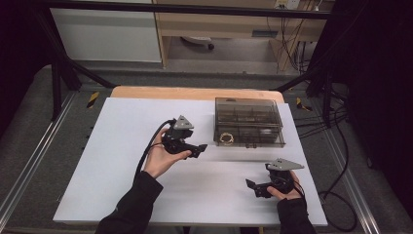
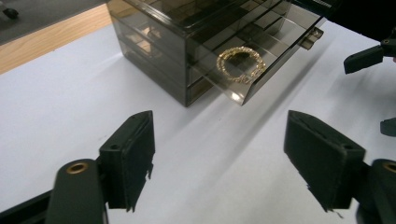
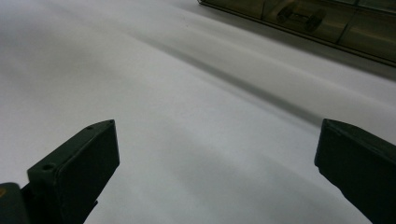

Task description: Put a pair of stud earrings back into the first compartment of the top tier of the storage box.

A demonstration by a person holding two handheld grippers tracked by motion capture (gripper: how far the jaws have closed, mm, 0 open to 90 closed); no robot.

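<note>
One gold bracelet point(image 2: 240, 65) sits in the slid-out drawer point(image 2: 261, 70) of the smoky acrylic organizer box point(image 1: 249, 121), at its 7 o'clock corner. Looks like the drop-off step is done, so next up is probably nudging that drawer shut. Left gripper point(image 1: 200, 147), at the box's 8 o'clock, has its jaws apart with nothing between them. Right gripper point(image 1: 252, 187) idles at 6 o'clock, spread wide too. White table sheet point(image 1: 122, 170) is bare, nothing blocking.
</note>
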